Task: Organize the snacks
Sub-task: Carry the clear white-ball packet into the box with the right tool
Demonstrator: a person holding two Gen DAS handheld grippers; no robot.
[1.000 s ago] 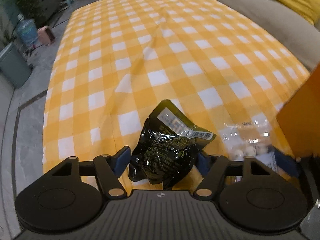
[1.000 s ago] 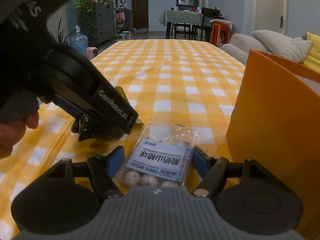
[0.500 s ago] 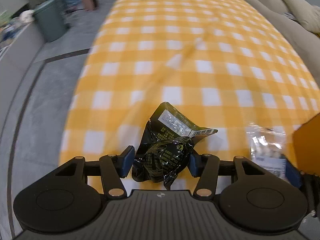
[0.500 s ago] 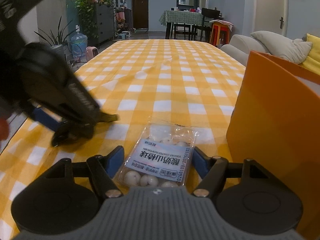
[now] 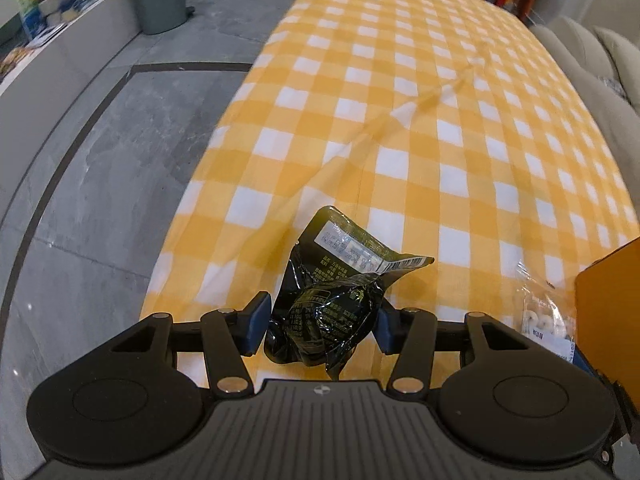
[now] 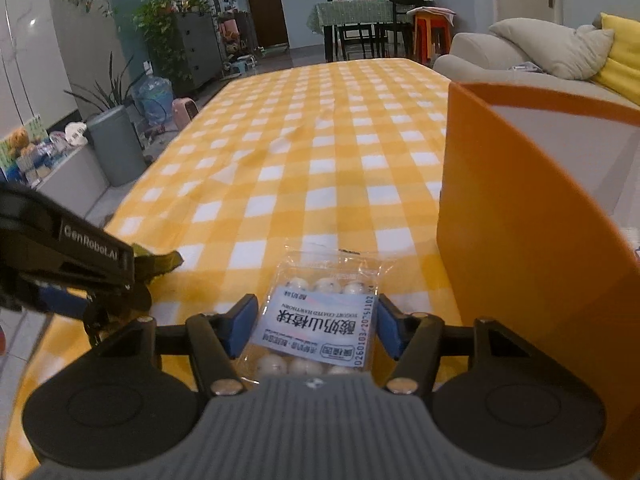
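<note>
Left gripper [image 5: 320,322]: jaws just closing, pads pinching the crumpled black snack packet [image 5: 336,292], bottom centre of the left wrist view. Right gripper [image 6: 316,326]: jaws just closing around the clear packet of white balls [image 6: 320,320]; pad contact cannot be confirmed. Orange box [image 6: 540,240] is cut off at the right edge. The checked tablecloth [image 6: 320,168] lies beneath.
</note>
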